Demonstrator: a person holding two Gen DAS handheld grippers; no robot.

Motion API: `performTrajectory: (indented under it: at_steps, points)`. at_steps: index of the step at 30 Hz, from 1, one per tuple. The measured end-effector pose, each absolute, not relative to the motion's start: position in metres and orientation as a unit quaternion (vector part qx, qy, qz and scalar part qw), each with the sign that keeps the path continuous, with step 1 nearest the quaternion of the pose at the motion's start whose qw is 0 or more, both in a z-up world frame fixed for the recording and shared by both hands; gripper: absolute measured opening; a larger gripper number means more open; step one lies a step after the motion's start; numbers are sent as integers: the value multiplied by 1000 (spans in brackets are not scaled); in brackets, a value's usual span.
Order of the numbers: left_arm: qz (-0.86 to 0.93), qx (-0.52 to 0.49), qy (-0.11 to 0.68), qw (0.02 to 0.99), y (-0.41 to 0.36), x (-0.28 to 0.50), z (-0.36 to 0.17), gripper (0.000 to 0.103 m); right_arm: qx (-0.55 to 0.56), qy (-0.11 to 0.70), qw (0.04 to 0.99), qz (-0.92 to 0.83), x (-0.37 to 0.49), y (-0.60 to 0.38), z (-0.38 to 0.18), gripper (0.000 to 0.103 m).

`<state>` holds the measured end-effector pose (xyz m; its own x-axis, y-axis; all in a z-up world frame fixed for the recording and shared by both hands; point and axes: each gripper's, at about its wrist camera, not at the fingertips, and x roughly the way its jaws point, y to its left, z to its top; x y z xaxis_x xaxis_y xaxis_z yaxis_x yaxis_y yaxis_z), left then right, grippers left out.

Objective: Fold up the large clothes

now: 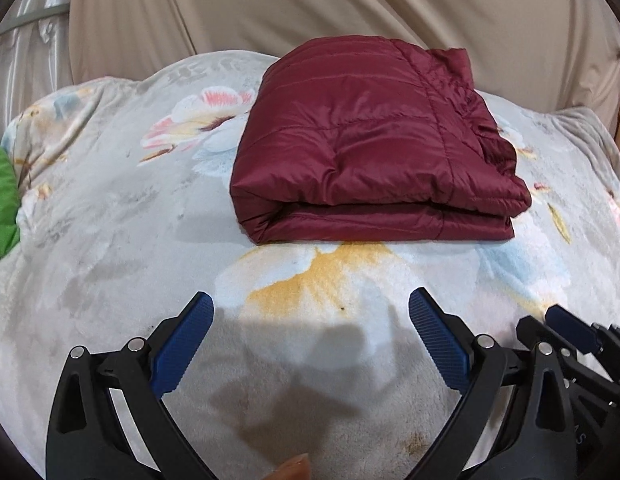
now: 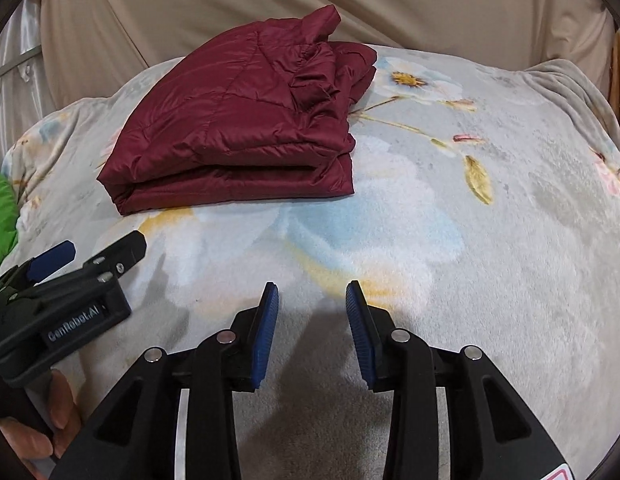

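The maroon quilted jacket (image 1: 369, 144) lies folded into a thick, squarish packet on the floral blanket (image 1: 110, 240) of a bed, its rounded fold edge turned toward the cameras and its looser layered edges, with a ruffled bit sticking up, on the far right side. It looks placed there as a finished fold (a judgement from its tidy stacked layers).

Both sets of tongs hang short of it, well apart from the fabric. The left tongs (image 1: 310, 340) are spread wide with nothing between the blue pads. The right tongs (image 2: 311, 332) stand part-way spread, also pinching nothing, over bare blanket. The 2 sit side by side, the left one showing at the left edge of the right wrist view.

There is open blanket on every near side of the jacket. A beige curtain (image 1: 349, 8) hangs close behind, and something green (image 1: 2, 200) lies at the far left edge.
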<state>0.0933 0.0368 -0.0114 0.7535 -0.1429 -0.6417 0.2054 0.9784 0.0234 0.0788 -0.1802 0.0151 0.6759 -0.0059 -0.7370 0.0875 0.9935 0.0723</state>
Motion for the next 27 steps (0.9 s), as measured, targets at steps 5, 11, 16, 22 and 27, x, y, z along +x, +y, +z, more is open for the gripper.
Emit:
performTrajectory:
  at_steps: [5,11,16,22,27]
  points:
    - [-91,68,334,936,29,89,-12,96,43,398,916,-25,76,-175,16,39]
    - [-91,80,326,938,25,85,-11,96,34,397,917,-25,77,-172,15,40]
    - [-84,84,326,938,24,84,-11,96,33,393,919,-28,76,-171,16,41]
    - [-85,71,326,939,27,83,-10,96,33,391,919,-27,77,-173,16,41]
    - [-89,63,325,940,30,83,-9,96,32,392,919,-29,76,-172,16,41]
